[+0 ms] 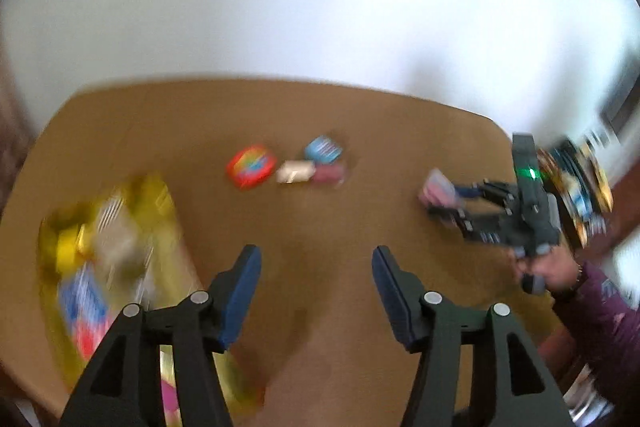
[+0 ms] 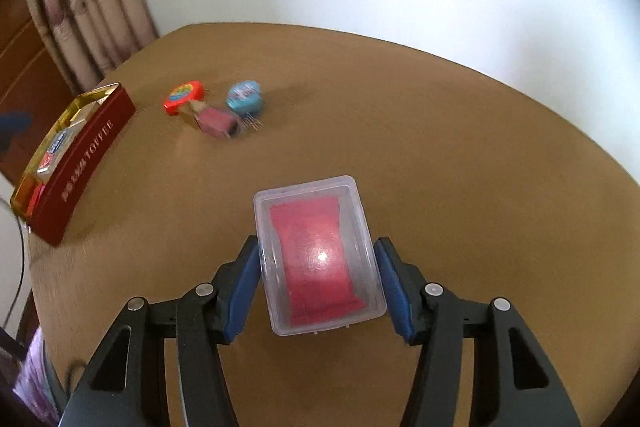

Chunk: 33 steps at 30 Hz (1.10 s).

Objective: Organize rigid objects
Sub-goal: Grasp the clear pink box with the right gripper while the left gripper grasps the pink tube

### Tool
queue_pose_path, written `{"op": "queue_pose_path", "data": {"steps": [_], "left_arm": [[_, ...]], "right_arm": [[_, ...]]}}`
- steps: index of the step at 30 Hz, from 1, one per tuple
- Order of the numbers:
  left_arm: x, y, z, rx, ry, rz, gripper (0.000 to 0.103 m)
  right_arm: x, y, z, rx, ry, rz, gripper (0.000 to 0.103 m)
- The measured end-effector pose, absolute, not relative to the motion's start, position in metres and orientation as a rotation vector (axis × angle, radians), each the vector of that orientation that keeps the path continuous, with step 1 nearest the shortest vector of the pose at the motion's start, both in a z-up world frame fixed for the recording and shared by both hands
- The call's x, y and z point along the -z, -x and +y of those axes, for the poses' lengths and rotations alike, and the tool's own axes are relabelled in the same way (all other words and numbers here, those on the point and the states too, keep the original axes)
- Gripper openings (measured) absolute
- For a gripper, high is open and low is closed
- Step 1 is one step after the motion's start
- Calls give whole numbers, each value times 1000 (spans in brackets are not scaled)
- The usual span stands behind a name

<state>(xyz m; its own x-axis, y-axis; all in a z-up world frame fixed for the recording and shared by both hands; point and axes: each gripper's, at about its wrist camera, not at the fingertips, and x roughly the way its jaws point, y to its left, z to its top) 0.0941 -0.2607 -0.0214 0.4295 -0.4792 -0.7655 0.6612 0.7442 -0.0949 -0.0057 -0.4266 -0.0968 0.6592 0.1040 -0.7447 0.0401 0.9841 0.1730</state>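
Note:
My right gripper (image 2: 316, 263) is shut on a clear plastic box with a red pack inside (image 2: 318, 255) and holds it above the brown table (image 2: 460, 167); it also shows blurred in the left wrist view (image 1: 438, 191). My left gripper (image 1: 316, 267) is open and empty above the table (image 1: 320, 227). A red oval tin (image 2: 184, 98), a pink box (image 2: 218, 121) and a blue round tin (image 2: 245, 99) lie together at the far middle. A red toffee tin (image 2: 80, 155) with a gold inside holds several small items at the left; it also shows in the left wrist view (image 1: 112, 235).
A white wall stands behind the table. A curtain (image 2: 80, 7) hangs at the far left. A cable (image 2: 18, 267) runs off the table's left edge. The person's hand and purple sleeve (image 1: 592, 299) are at the right.

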Motion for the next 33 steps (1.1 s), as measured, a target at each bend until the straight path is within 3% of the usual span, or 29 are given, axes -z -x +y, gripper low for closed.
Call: {"op": "queue_pose_path", "data": {"steps": [3,13,24,28,33], "left_arm": [[32,-111,-303,775,-401,809,59],[80,-154,-393,924,-909,892,59],[130,-224,-416,916,-1035,1076,59],[136,-241,-412,971,-944,1192,23],[132,-239,-400,862,-803,1198,20]], "right_arm": [[107,39,-436,11,-181,838,54],[123,71,-462,-18,-281,794,54],[122,72,-465,-65,-353,775,54],[121,77,-477,-74,-386,769,54],[121,78,-479,-65,-380,768,54]]}}
